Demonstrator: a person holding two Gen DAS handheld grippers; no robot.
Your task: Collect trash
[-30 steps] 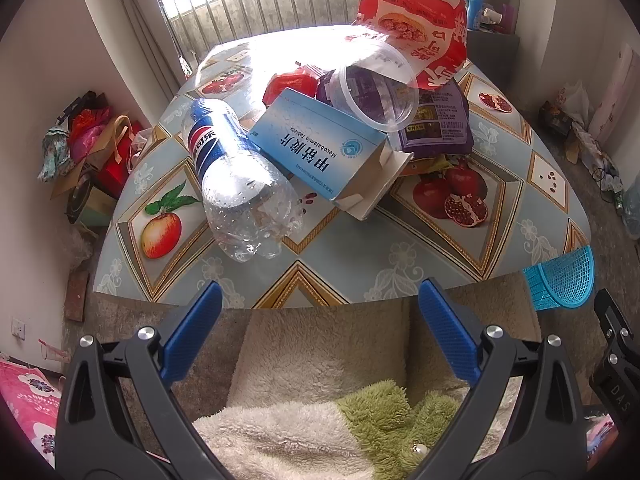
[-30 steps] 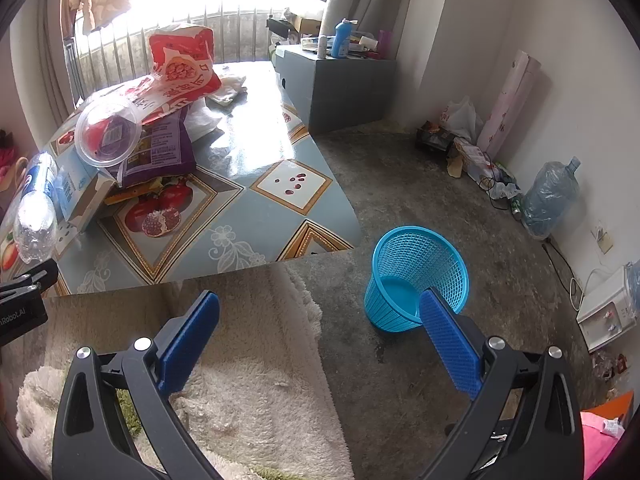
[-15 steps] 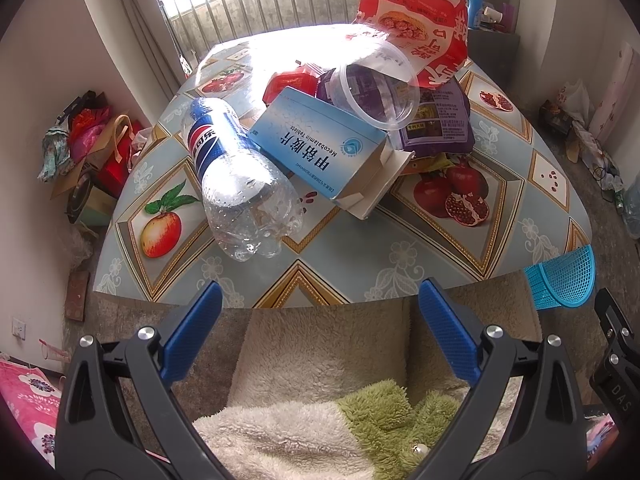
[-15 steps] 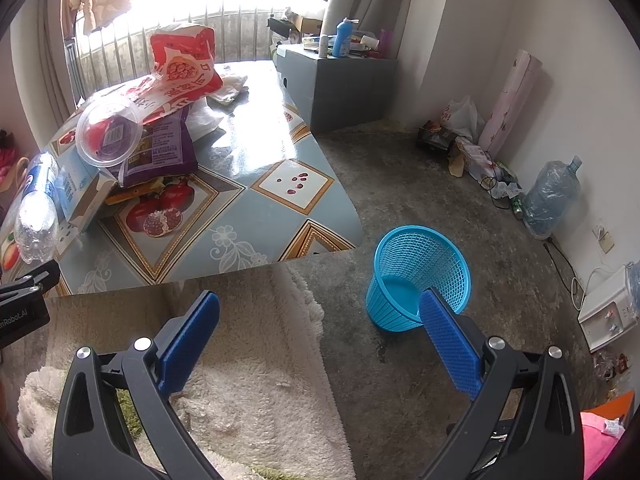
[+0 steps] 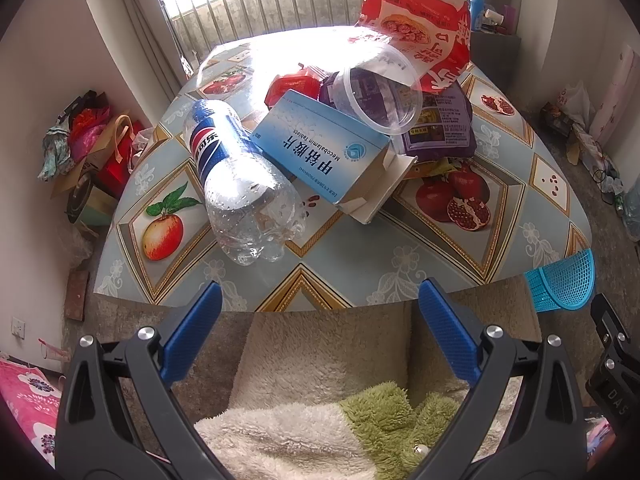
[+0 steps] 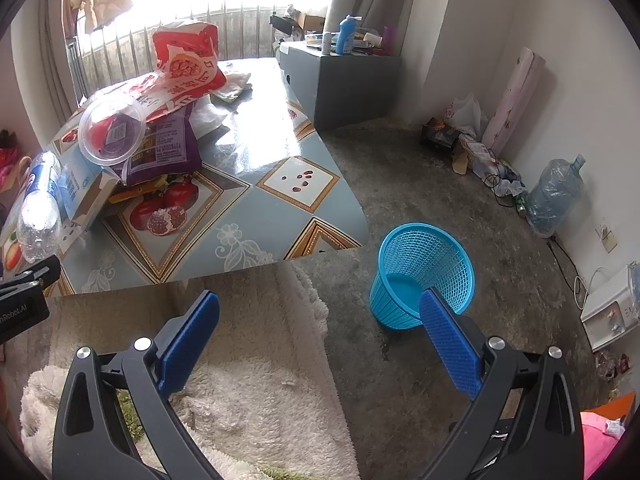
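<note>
A pile of trash lies on the fruit-patterned table [image 5: 400, 264]: an empty plastic bottle [image 5: 240, 180], a blue medicine box [image 5: 324, 148], a clear plastic cup [image 5: 380, 96], a purple packet [image 5: 440, 124] and a red-and-white food bag [image 5: 416, 24]. A blue mesh basket [image 6: 424, 272] stands on the floor to the right of the table. My left gripper [image 5: 320, 324] is open and empty, short of the table's near edge. My right gripper [image 6: 320, 328] is open and empty, above the floor near the basket.
A fluffy white and green blanket [image 5: 320, 420] lies below both grippers. A grey cabinet [image 6: 344, 76] stands behind the table. Clutter and a large water jug [image 6: 556, 192] line the right wall. Bags [image 5: 88, 132] are piled left of the table.
</note>
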